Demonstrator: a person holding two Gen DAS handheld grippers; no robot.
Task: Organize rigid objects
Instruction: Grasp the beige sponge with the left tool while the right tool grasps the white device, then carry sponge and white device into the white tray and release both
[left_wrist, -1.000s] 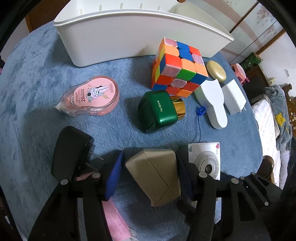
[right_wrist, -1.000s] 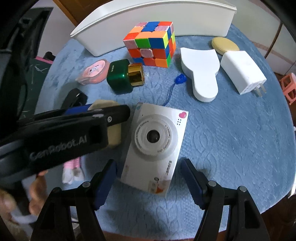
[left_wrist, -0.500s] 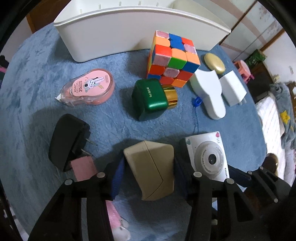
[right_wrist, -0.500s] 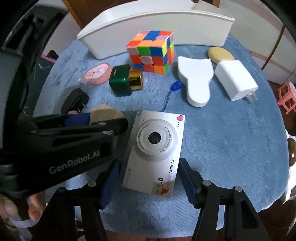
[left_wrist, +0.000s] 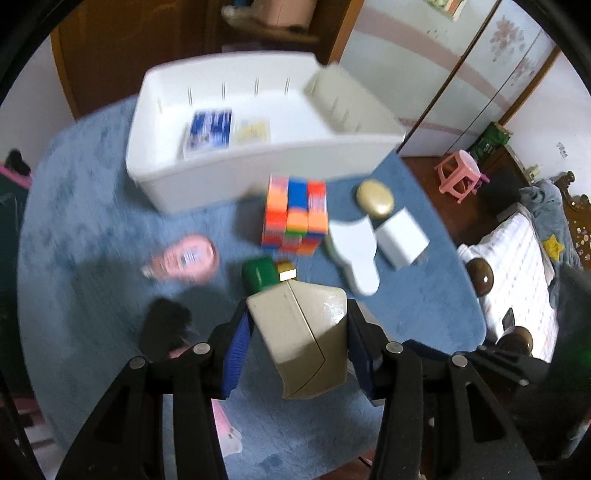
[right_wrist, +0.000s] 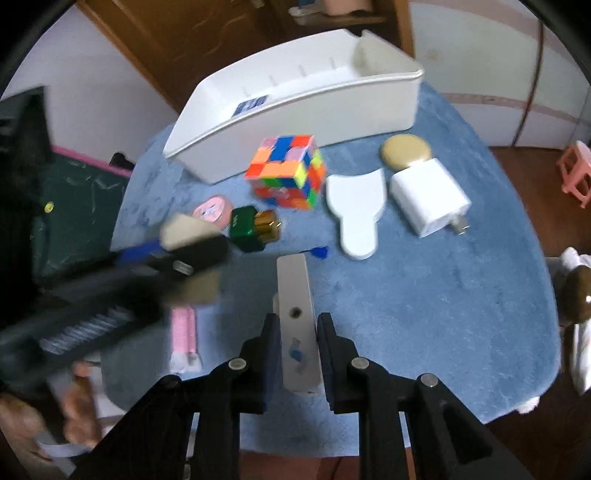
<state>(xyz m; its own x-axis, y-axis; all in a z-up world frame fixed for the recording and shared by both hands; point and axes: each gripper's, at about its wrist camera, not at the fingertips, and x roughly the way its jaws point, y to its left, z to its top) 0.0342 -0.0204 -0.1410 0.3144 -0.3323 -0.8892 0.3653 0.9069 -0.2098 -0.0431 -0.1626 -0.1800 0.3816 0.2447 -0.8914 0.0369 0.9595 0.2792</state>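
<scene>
Left wrist view: the left gripper (left_wrist: 297, 332) clamps a beige box (left_wrist: 303, 336), lifted above the blue table (left_wrist: 92, 229), with the white bin (left_wrist: 258, 162) beyond.

Right wrist view: the right gripper (right_wrist: 295, 332), its jaws just closed, pinches the white camera (right_wrist: 295, 314) edge-on above the table, near the colour cube (right_wrist: 288, 173).
</scene>
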